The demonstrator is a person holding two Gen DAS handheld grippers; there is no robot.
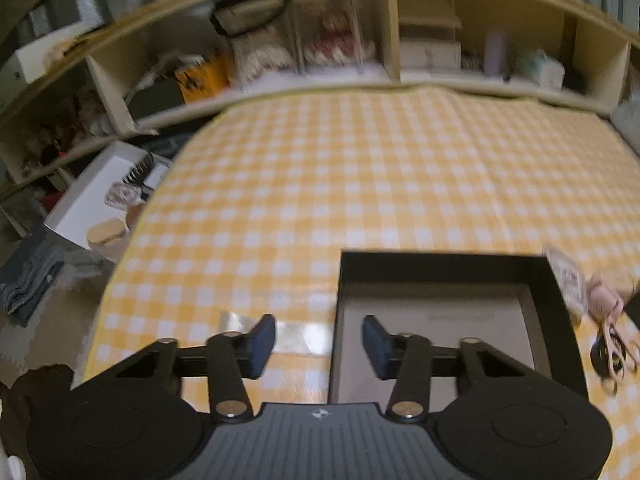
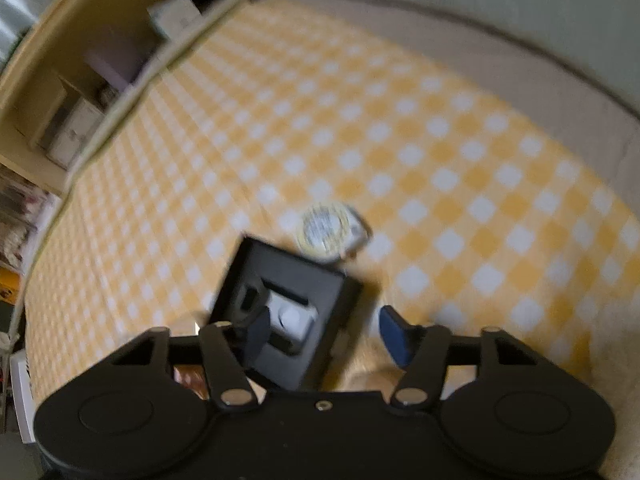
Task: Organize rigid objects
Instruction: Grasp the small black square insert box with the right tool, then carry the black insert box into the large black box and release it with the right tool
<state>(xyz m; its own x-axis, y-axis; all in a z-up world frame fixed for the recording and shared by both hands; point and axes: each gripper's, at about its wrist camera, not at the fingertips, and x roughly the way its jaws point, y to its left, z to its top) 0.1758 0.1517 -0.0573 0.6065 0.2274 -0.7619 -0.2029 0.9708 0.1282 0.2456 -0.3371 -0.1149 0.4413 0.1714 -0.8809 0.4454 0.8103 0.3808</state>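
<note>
Your table wears a glossy yellow-and-white checked cloth. Along its far edge runs a cream wooden shelf unit crammed with boxes and bags. Off the left edge sits a white tray holding small toiletries.

Your left gripper hangs over the left wall of an open black cardboard box, jaws partly open and empty. Your right gripper hovers above a small black insert tray, jaws partly open, gripping nothing; a round silvery tin lies just beyond it.
</note>
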